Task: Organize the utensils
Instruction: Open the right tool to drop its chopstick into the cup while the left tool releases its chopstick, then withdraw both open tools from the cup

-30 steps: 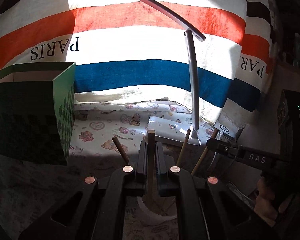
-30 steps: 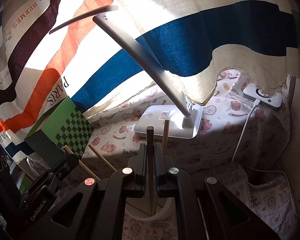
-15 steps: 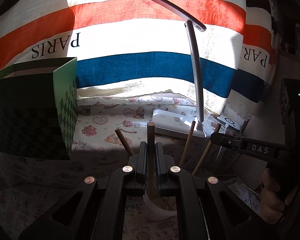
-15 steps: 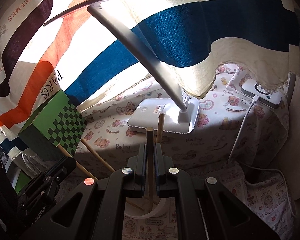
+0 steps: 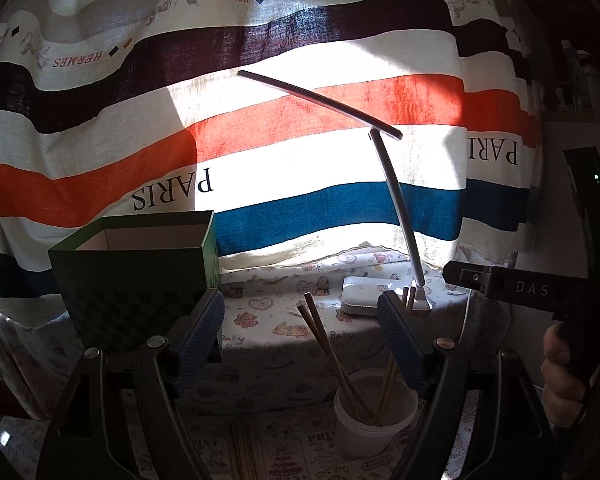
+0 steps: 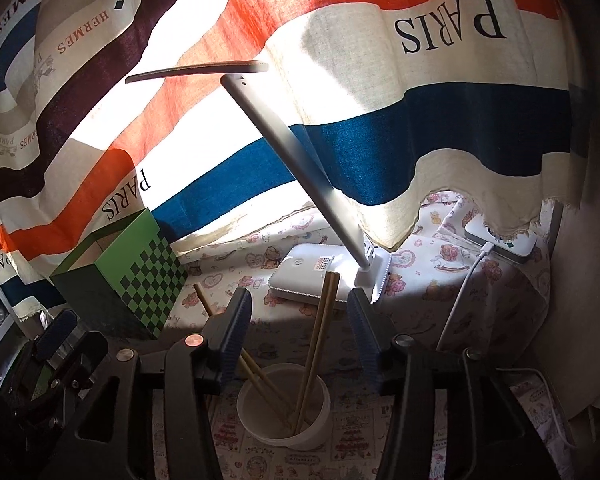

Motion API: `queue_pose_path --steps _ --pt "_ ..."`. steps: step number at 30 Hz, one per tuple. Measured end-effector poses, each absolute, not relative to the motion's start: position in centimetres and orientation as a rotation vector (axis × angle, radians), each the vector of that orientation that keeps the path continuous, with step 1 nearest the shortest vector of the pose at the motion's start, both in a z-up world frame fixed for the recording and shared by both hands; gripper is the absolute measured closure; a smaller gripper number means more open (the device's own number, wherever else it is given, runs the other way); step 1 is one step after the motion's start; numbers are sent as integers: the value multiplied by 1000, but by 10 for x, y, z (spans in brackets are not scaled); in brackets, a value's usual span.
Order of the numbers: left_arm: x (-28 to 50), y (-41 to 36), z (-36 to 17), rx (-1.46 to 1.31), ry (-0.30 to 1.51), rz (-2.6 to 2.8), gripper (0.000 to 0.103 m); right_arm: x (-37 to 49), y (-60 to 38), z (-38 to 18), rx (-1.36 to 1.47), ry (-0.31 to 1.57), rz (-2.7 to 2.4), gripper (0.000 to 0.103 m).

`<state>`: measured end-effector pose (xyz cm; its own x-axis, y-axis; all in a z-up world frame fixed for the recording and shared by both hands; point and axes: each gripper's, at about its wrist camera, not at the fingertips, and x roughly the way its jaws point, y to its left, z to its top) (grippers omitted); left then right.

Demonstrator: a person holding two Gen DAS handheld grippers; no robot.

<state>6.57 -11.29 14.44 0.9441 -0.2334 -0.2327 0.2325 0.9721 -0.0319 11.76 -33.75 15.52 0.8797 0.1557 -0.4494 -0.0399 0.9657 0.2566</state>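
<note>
Over the counter: both tools hang above a white cup [image 6: 284, 412] on a cartoon-print cloth [image 6: 440, 280].
Left tool [image 5: 300, 340]: released, its blue ribbed pads spread wide and holding nothing; the cup [image 5: 374, 420] sits low between them, nearer the right-hand pad.
Right tool [image 6: 300, 332]: released too, pads well apart, empty, the cup directly below the gap.
Chopsticks [image 6: 320, 344]: four wooden sticks stand in the cup, two leaning left and two leaning right, their tips crossing near the bottom.
Chopsticks, left view [image 5: 328, 348]: same spread; the right-leaning pair is partly hidden behind the right-hand pad.
More sticks [image 5: 244, 456]: a few lie flat on the cloth near the bottom edge, left of the cup.
Green box [image 5: 140, 276]: checkered, open-topped, standing left of the cup and apart from it.
Lamp [image 6: 328, 276]: white base behind the cup, slim arm slanting up and left.
Charger [image 6: 500, 240]: white, far right, with a cable running down.
Curtain [image 5: 300, 152]: striped, printed PARIS, sunlit behind everything.
</note>
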Motion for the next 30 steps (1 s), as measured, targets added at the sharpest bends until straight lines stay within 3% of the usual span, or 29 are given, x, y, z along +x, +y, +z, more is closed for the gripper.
queue_pose_path --steps 2,7,14,30 --pt "55 -103 152 -8 201 -211 19 109 -332 161 244 453 121 34" --pt "29 -82 164 22 127 -163 0 89 -313 171 231 401 166 27" --pt "-9 -39 155 11 104 -113 0 66 -293 177 205 340 185 18" --pt "-32 13 67 -81 252 -14 0 -5 -256 108 113 439 92 18"
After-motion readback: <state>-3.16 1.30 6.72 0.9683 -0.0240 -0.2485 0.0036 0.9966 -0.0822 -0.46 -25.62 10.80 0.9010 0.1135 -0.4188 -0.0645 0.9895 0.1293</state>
